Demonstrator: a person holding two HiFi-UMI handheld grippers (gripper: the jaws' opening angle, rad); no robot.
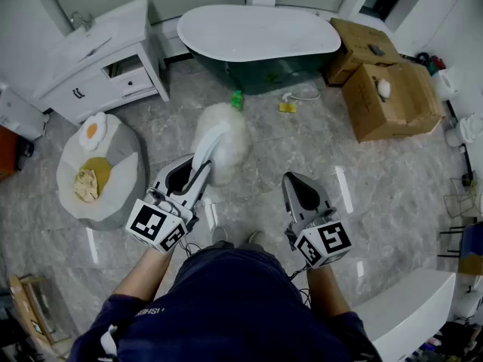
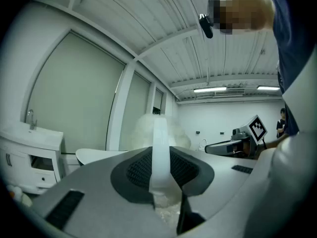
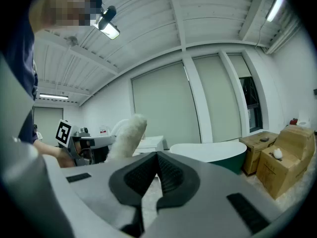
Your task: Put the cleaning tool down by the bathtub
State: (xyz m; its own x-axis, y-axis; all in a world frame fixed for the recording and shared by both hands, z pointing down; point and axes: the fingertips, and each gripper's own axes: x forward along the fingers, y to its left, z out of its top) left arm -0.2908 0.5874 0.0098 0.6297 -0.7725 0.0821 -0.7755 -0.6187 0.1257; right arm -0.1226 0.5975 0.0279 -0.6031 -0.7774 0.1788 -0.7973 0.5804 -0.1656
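Head view: left gripper [image 1: 194, 173] is clamped on the white handle of the cleaning tool [image 1: 221, 143], whose fluffy white head sticks out ahead of the jaws over the marble floor [image 1: 302, 145], between the person and the bathtub [image 1: 256, 36] and not yet beside it. Right gripper [image 1: 293, 178] is off to the right with nothing in it, well apart from the tool. The tub is white inside and dark green outside. White vanity [image 1: 102, 62] at upper left, cardboard boxes [image 1: 385, 89] to the right of the tub, round cushion [image 1: 98, 173] with a fried-egg toy on the floor at left. Left gripper view: left gripper [image 2: 159, 155] has its jaws closed on the flat white handle, which runs straight up between the dark pads. The fluffy head of the cleaning tool [image 2: 143, 128] is just past the tips, the bathtub [image 2: 94, 155] rim is low behind it, the vanity [image 2: 29, 155] is at far left and the right gripper [image 2: 235, 145] is at right. Right gripper view: right gripper [image 3: 157, 157] has its jaw tips together with nothing between them. The cleaning tool [image 3: 126, 135] and the left gripper [image 3: 86, 145] are at left, the bathtub [image 3: 208, 150] is ahead and the cardboard boxes [image 3: 287, 157] are at right.
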